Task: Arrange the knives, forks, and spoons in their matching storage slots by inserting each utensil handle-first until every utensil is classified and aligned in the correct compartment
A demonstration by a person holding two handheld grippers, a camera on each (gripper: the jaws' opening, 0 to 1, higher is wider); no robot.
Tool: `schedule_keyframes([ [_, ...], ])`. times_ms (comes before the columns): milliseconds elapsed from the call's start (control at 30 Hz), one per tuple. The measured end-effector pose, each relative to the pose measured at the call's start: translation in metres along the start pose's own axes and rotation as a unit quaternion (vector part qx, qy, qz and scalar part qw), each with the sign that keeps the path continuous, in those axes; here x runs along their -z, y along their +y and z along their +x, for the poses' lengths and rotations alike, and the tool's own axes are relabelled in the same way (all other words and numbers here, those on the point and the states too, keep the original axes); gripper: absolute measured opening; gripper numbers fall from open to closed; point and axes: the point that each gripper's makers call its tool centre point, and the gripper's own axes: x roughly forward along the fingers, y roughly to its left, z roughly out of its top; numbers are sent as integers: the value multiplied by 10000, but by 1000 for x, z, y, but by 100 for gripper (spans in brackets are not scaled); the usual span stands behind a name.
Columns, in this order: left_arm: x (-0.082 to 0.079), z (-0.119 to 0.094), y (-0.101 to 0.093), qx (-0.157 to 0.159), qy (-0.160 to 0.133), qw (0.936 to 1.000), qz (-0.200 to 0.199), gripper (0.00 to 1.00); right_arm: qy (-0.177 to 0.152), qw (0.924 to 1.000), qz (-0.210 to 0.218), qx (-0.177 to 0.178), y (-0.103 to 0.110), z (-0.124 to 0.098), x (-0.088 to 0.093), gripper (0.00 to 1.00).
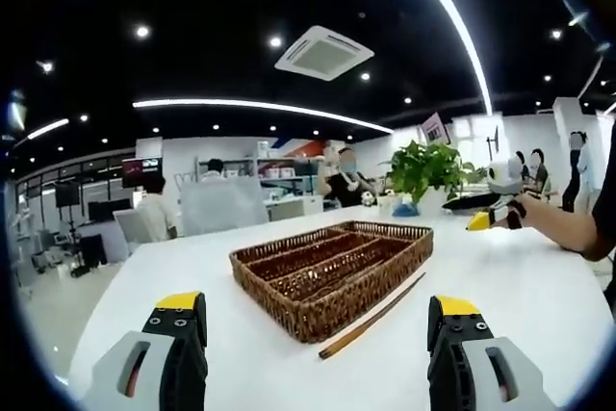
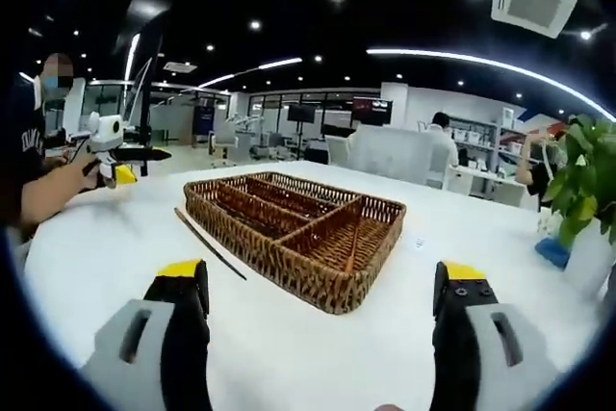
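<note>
A brown wicker tray (image 1: pixel 318 320) with several long compartments lies on the white table (image 1: pixel 192 267). A thin brown stick (image 1: pixel 375 318) lies on the table along its right side. My left gripper (image 1: pixel 316 310) is open just short of the tray, holding nothing. In the right gripper view the same tray (image 2: pixel 289 271) lies ahead, with the stick (image 2: pixel 210 244) to its left. My right gripper (image 2: pixel 322 274) stands open and holds nothing. Each gripper appears small in the other view, held up in a hand: the right gripper (image 1: pixel 496 207) and the left gripper (image 2: pixel 114 163).
A potted green plant (image 1: pixel 428 170) stands on the table beyond the tray, at the right in the right gripper view (image 2: pixel 577 190), with a small blue thing (image 2: pixel 553 252) beside it. The table's rounded edge (image 1: pixel 106 305) runs at the left. People, chairs and desks fill the room behind.
</note>
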Motion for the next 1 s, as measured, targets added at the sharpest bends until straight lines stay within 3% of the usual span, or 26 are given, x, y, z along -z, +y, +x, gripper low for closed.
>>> schedule_keyframes([
  [367, 1, 2, -7, 87, 7, 10000, 38, 100, -150, 9999, -26, 79, -1, -12, -14, 100],
  [600, 12, 12, -5, -132, 135, 9998, 29, 100, -209, 9996, 119, -127, 10, 0, -7, 100],
  [733, 25, 18, -13, 68, 343, 9994, 18, 100, 22, 9999, 57, -134, 6, 7, 7, 100],
  [1000, 41, 26, -31, 461, 626, 9970, -13, 100, -59, 9998, 166, -89, -1, 3, 3, 100],
])
